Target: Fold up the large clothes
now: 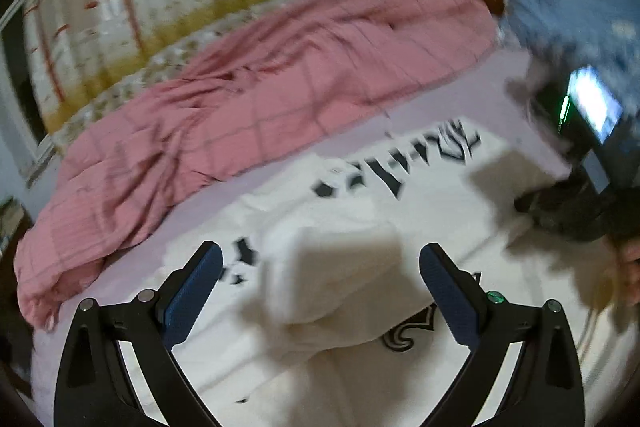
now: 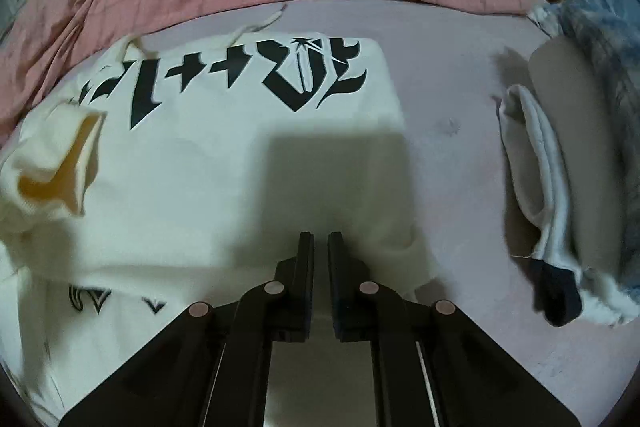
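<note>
Left gripper [image 1: 320, 267] spread wide over cream hoodie [image 1: 340, 267]; right gripper [image 2: 321, 239] nearly closed, pinching nothing visible, above hoodie on bed [image 2: 460, 75].

Left black two-finger gripper with blue ribbed pads [image 1: 320, 267]: jaws spread wide, nothing between them, poised above the cream sweatshirt with black lettering [image 1: 400, 195]. Right black two-finger gripper [image 2: 321, 247]: jaws nearly together, a narrow slit between, tips low over the sweatshirt's near edge; whether cloth is pinched cannot be told.
</note>
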`<state>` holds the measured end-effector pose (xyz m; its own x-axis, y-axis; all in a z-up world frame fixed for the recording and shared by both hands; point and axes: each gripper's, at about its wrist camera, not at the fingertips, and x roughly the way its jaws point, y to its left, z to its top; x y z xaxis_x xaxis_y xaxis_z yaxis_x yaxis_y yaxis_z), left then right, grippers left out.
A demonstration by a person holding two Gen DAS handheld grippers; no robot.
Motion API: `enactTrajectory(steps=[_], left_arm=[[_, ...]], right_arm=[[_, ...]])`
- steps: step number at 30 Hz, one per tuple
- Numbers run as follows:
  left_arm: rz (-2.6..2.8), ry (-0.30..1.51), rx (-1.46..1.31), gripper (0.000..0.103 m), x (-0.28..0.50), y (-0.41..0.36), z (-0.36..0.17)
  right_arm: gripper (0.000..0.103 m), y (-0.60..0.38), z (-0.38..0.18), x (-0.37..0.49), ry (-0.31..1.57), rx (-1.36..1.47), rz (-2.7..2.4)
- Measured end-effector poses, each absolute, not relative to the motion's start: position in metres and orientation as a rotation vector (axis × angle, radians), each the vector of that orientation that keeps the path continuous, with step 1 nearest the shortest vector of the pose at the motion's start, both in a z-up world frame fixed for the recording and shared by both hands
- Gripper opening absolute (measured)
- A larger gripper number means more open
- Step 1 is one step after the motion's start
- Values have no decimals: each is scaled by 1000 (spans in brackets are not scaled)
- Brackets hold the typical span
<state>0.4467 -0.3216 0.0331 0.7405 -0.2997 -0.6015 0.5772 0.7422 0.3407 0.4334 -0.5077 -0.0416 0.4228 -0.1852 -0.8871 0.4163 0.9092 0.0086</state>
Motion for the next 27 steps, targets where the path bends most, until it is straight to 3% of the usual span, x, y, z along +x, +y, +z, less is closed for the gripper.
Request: enactTrajectory(steps=[11,16,19,21,27], left_arm=[[-360,510,743,101,481,-342,-39],[-268,463,581,98,499,-304,-22],[-294,464,484,74,503,-277,-9],[-378,535,372,44,511,-258,-4],[-387,624,200,43,529,-221,-4]], right_arm=[[9,-502,-3,420,934,275,-300],[9,-497,-13,430,963,267,-288],[9,-498,-14,431,962,265,-309],[9,-500,-15,430,963,269,-312],[9,-503,-22,433,983,254,-346]])
